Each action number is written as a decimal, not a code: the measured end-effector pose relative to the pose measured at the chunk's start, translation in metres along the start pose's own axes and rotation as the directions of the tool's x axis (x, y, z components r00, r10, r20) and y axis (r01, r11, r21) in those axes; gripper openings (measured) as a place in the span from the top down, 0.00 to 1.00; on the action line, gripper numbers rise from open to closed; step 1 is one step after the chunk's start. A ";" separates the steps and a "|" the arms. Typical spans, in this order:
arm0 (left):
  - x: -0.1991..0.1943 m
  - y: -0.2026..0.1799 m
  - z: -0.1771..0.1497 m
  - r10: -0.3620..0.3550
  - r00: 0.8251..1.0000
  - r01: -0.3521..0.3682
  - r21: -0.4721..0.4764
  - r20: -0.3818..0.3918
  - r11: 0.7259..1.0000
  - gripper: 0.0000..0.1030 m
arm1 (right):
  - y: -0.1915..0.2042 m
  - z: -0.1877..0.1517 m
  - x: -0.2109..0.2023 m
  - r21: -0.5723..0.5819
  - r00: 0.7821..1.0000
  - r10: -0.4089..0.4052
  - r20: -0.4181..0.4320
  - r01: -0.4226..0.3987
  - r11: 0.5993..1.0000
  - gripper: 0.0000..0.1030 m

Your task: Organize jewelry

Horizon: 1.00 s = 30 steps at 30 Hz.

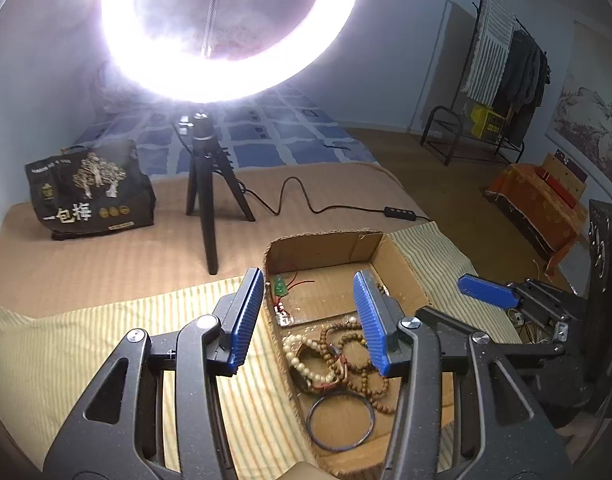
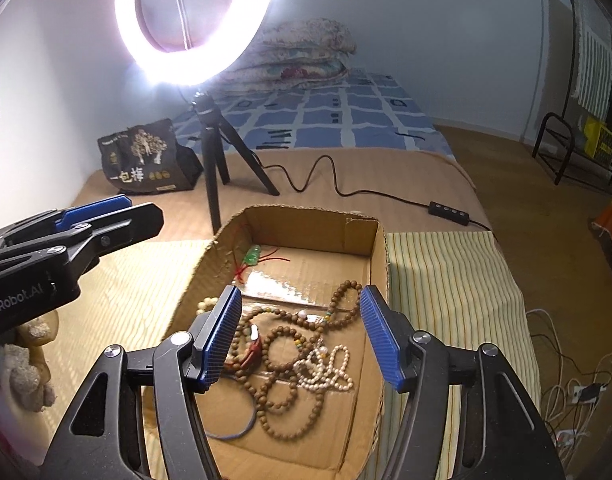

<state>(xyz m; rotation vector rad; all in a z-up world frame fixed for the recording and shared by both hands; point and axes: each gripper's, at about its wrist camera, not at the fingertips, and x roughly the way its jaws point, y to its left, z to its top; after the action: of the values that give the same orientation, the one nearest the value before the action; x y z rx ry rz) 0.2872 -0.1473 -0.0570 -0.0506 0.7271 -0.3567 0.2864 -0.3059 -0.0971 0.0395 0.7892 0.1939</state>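
An open cardboard box (image 1: pixel 402 264) (image 2: pixel 380 248) sits on a striped cloth. Inside lie tangled brown wooden bead strings (image 1: pixel 362 364) (image 2: pixel 282 396), a white pearl strand (image 2: pixel 326 368) (image 1: pixel 306 364), a thin blue bangle (image 1: pixel 340 422) (image 2: pixel 242 432) and a green pendant on red cord (image 1: pixel 280 286) (image 2: pixel 253 256). My left gripper (image 1: pixel 312 316) is open and empty above the box's left wall. My right gripper (image 2: pixel 302 332) is open and empty above the beads. Each gripper shows in the other's view, the right one (image 1: pixel 490 292) and the left one (image 2: pixel 106 208).
A ring light on a black tripod (image 1: pixel 210 184) (image 2: pixel 218 160) stands behind the box, its cable and switch (image 1: pixel 400 212) (image 2: pixel 448 208) trailing right. A black printed bag (image 1: pixel 90 192) (image 2: pixel 146 160) sits back left. The bed edge drops to the floor on the right.
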 end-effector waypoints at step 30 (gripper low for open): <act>-0.164 -0.019 -0.062 0.092 0.992 -0.095 0.028 0.091 0.995 0.21 | 0.033 -0.041 -0.127 -0.025 0.993 -0.023 0.113 0.026 0.999 0.23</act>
<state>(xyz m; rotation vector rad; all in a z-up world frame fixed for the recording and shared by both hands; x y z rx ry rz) 0.1277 -0.1051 0.0055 -0.0022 0.6322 -0.2750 0.1643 -0.2993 -0.0334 0.0157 0.6746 0.1775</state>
